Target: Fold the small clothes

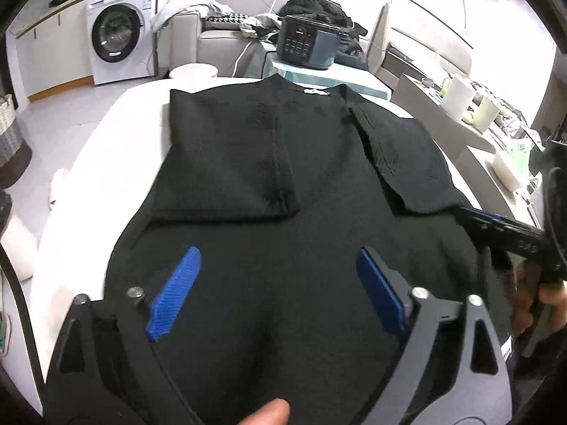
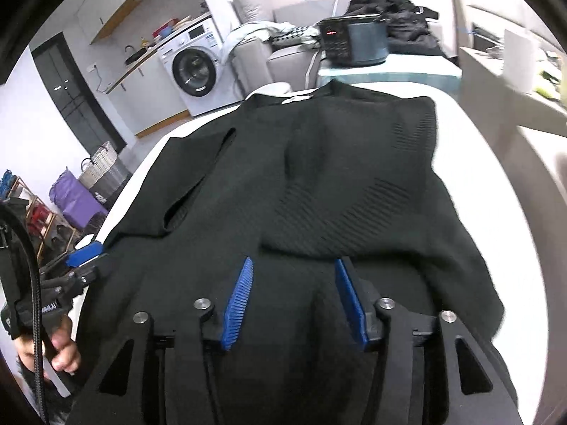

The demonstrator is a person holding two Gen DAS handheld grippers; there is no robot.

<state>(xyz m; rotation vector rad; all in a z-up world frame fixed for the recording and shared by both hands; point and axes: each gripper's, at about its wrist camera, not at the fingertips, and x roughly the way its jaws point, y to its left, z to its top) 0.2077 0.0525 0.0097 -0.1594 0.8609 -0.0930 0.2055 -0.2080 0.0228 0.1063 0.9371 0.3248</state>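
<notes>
A black knitted top (image 1: 283, 148) lies flat on a white table (image 1: 88, 184), collar at the far end, with both sleeves folded inward over its body. My left gripper (image 1: 278, 253) hovers over the near, lower half of the top with its blue pads (image 1: 177, 290) spread wide and nothing between them. In the right wrist view the same top (image 2: 319, 163) fills the table (image 2: 496, 177). My right gripper (image 2: 293, 261) stands half open above the near part of the top, beside the folded right sleeve's cuff, pads apart from the cloth. Each gripper shows at the edge of the other's view.
A dark electric cooker (image 1: 306, 40) stands on a small table beyond the collar, before a sofa piled with clothes. A washing machine (image 1: 117, 35) is at the far left. A cluttered counter (image 1: 471, 106) runs along the right; baskets and bags (image 2: 102, 166) sit on the floor at the left.
</notes>
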